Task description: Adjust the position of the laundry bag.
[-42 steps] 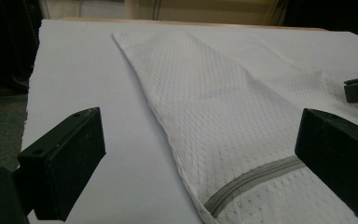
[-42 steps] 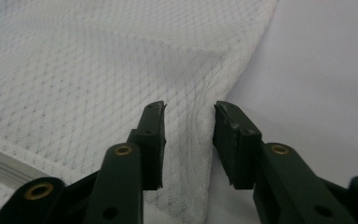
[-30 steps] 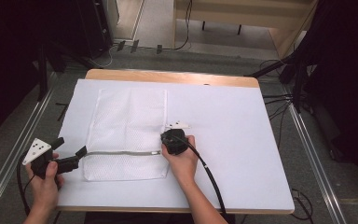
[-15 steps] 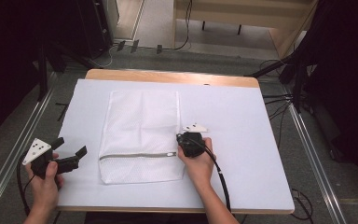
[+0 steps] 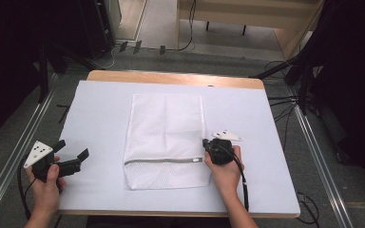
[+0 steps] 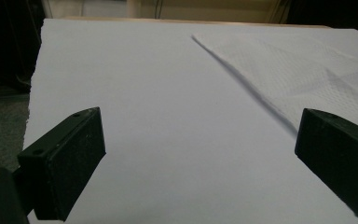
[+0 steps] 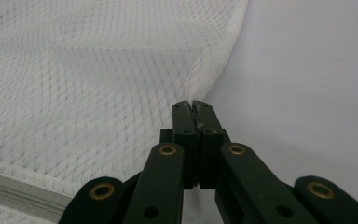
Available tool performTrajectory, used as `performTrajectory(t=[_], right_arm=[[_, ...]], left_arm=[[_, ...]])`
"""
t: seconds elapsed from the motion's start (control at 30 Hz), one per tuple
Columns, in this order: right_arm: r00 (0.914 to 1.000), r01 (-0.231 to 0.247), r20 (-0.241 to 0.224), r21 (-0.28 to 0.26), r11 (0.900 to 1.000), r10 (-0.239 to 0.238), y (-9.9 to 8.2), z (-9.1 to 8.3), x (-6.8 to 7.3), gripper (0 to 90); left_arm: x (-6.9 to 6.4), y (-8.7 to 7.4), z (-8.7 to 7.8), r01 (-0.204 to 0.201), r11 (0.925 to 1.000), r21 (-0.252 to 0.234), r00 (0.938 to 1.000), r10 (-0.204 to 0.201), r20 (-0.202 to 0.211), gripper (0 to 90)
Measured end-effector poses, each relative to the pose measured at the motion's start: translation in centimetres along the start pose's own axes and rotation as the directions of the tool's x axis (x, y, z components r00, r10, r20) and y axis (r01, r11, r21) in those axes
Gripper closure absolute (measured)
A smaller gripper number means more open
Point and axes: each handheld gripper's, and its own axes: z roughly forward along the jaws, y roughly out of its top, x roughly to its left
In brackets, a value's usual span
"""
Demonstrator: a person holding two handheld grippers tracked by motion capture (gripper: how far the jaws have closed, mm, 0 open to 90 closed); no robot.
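High view puts your right gripper (image 5: 204, 143) at the right end of the zipper (image 5: 164, 160), which runs across the near part of the white mesh bag (image 5: 165, 137) lying flat on the white table cover (image 5: 95, 114). That line is what the next move turns on: the zipper's long axis stretches sideways away from your right gripper toward your left one, so any pull on it has to travel along that line, not toward you or away. Right gripper view shows the jaws pressed fully together right at the bag's edge, with mesh spreading ahead and to their left and a stretch of zipper tape (image 7: 18, 196) low on the left; whether a bit of the slider or fabric is pinched between the tips is hard to make out there, so treat the grip as unconfirmed. Your left gripper (image 5: 71, 153) hangs well to the left of the bag, jaws spread wide, holding nothing and touching nothing. From its own camera the bag (image 6: 307, 74) lies ahead and off to the right, with bare cover between it and the jaws. So your right gripper is plainly the nearer one, already at the zipper's end, while your left one would have to cross open cover to reach the bag's near left corner and steady it.
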Motion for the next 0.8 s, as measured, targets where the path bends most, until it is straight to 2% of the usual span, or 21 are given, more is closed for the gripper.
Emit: performTrajectory(t=[0.1, 0.13, 0.4, 0.53, 0.8], right_arm=[[0.9999, -0.007, 0.009, 0.002, 1.0, 0.007, -0.3, -0.4, -0.7, 90.0], [0.9998, -0.013, 0.014, -0.001, 0.9999, 0.013, -0.5, -0.8, -1.3, 90.0], [0.9991, -0.023, 0.034, -0.007, 0.9997, 0.023, -1.2, -2.0, -2.9, 90.0], [0.9987, -0.03, 0.04, -0.008, 0.9995, 0.03, -1.4, -2.1, -3.4, 90.0], [0.9988, -0.028, 0.041, -0.008, 0.9996, 0.028, -1.7, -2.0, -3.3, 90.0]], left_arm=[[0.0, 0.0, 0.0, 0.0, 1.0, -0.001, 1.0, 0.0, 0.0, 1.9], [0.0, 0.0, 0.0, 0.0, 1.0, 0.0, 1.0, 0.0, -0.002, 1.9], [0.0, 0.0, 0.0, 0.002, 1.0, -0.001, 1.0, -0.002, -0.006, 1.9], [-0.1, -0.1, 0.0, 0.001, 1.0, 0.0, 1.0, -0.001, -0.005, 1.8], [0.0, 0.0, 0.0, -0.001, 1.0, 0.003, 1.0, 0.001, -0.004, 1.9]])
